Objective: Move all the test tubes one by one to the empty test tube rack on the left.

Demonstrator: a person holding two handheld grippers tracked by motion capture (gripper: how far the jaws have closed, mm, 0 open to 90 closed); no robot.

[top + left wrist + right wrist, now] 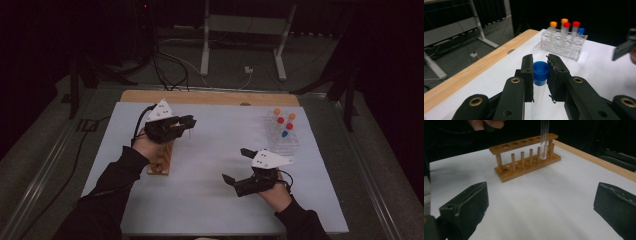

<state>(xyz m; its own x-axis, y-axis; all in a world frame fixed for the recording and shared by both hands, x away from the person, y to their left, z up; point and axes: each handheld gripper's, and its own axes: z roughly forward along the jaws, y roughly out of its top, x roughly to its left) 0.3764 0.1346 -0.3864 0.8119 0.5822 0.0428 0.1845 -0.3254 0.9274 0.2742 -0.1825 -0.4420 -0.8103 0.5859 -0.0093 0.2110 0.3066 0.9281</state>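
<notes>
Dark room, cabled floor; white sheet (210, 175) covers a wood-edged table. Left gripper (186, 121), above the wooden rack (161, 162), is clamped on a blue-capped tube (540, 71). Right gripper (237, 165) is wide open, empty; clear rack (282, 135) beyond.

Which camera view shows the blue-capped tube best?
The left gripper view: the blue-capped tube sits close between the left gripper's fingers. The right gripper view shows its clear lower end above the wooden rack. In the high view it is hard to make out.

Black sleeves (107, 200), black grippers, white plates
</notes>
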